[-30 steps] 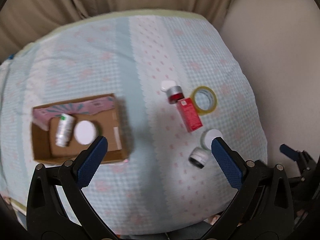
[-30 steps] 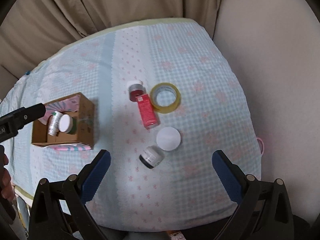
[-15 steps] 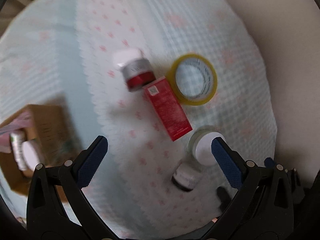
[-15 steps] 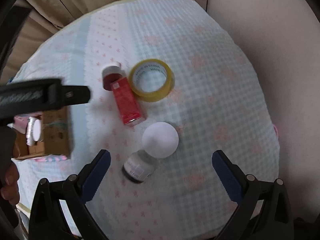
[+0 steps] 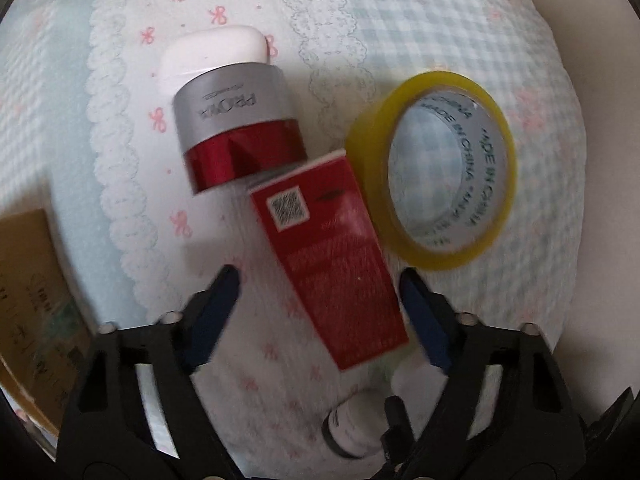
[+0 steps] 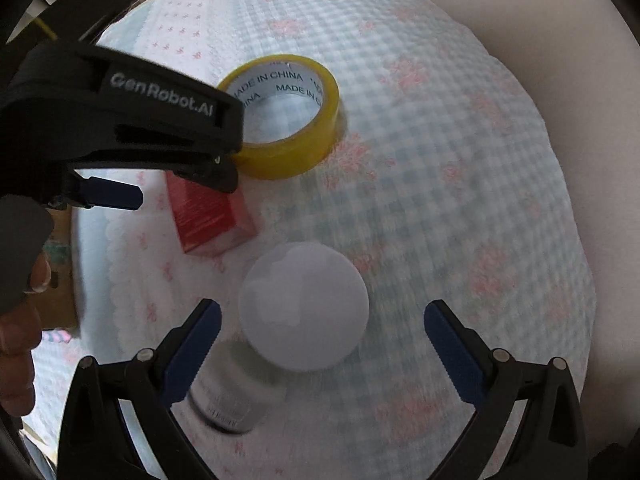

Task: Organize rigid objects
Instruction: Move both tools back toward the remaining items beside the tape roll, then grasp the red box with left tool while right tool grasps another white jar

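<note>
Left gripper (image 5: pixel 320 304): my jaws stand wide apart, holding nothing. The red box (image 5: pixel 328 256) lies flat on the checked cloth (image 5: pixel 460 12) between my two blue pads (image 5: pixel 216 308), neither pad touching it. Its long axis runs from the near right to the far left, tilted off my finger line; the end with the printed code square points away from me.

At the box's far end lies the red-and-silver jar (image 5: pixel 236 120), on its side, white cap pointing away and slightly left, red base toward me. Jar base and box corner are just beside each other; contact cannot be told. The yellow tape roll (image 5: pixel 432 168) lies flat just right of the box, apparently touching its far right corner, cloth showing through its core.

Cardboard box (image 5: pixel 28 300) shows at my left edge; only a blurred wall is visible, contents cannot be told.

Right gripper (image 6: pixel 320 344): jaws wide apart, empty. The white round lid (image 6: pixel 304 306) lies between my pads, closer to the left one, touching neither. A small dark-rimmed jar (image 6: pixel 224 404) lies on its side behind my left finger, next to the lid; its open or closed state cannot be told. From here the red box sits beyond the lid, partly under the left gripper's black body.

Motion blur in both views.
</note>
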The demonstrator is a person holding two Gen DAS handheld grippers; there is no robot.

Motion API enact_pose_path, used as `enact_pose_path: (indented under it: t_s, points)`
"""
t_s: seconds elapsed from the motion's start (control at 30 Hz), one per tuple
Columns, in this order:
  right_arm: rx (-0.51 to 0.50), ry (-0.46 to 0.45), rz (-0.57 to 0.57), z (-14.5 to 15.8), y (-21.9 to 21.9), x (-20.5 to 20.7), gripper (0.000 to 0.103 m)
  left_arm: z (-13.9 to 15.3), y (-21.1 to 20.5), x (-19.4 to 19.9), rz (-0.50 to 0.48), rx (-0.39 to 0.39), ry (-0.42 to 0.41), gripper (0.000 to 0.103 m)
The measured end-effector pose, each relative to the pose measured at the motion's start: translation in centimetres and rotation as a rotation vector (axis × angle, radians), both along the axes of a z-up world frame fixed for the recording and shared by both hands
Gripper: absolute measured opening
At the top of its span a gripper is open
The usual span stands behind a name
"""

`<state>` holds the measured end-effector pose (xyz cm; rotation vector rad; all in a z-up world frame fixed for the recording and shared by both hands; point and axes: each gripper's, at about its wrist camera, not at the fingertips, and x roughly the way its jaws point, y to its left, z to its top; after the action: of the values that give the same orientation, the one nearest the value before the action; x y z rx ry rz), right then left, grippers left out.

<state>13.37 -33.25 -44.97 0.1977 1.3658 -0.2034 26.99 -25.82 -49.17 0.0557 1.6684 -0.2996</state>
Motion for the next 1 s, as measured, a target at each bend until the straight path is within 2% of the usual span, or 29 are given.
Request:
enact_pose_path:
  t_s: [0.17, 0.23, 0.3, 0.37, 0.4, 0.47, 0.7, 1.0]
  points:
    - [0.023, 0.015, 0.005, -1.5, -0.3, 1.0, 0.1, -1.7, -0.8, 0.2, -0.007, 0.024, 0.014, 0.068]
    - [0.028, 0.03, 0.016, -2.0, -0.2, 1.2, 0.096, -2.1, -1.0, 0.3, -0.011, 0.037, 0.011, 0.067]
    - [0.028, 0.043, 0.025, -2.5, -0.1, 1.4, 0.09, -2.3, -1.3, 0.0, -0.024, 0.045, -0.002, 0.065]
    - [0.019, 0.055, 0.026, -2.9, -0.1, 1.5, 0.087, -2.2, -1.6, -0.1, -0.032, 0.038, -0.01, 0.059]
    - [0.02, 0.06, 0.02, -3.1, -0.1, 1.7, 0.082, -2.0, -1.9, -0.2, -0.037, 0.029, -0.014, 0.049]
    - [0.047, 0.07, 0.02, -3.4, -0.2, 1.9, 0.069, -1.8, -2.0, -0.2, -0.041, 0.027, -0.017, 0.049]
    - [0.048, 0.077, 0.026, -2.8, 0.3, 1.7, 0.069, -0.7, -0.2, -0.4, -0.052, 0.008, -0.028, 0.044]
    - [0.078, 0.039, 0.009, -0.8, 0.0, -0.2, 0.069, 2.4, 4.5, -2.0, -0.02, -0.011, -0.069, 0.038]
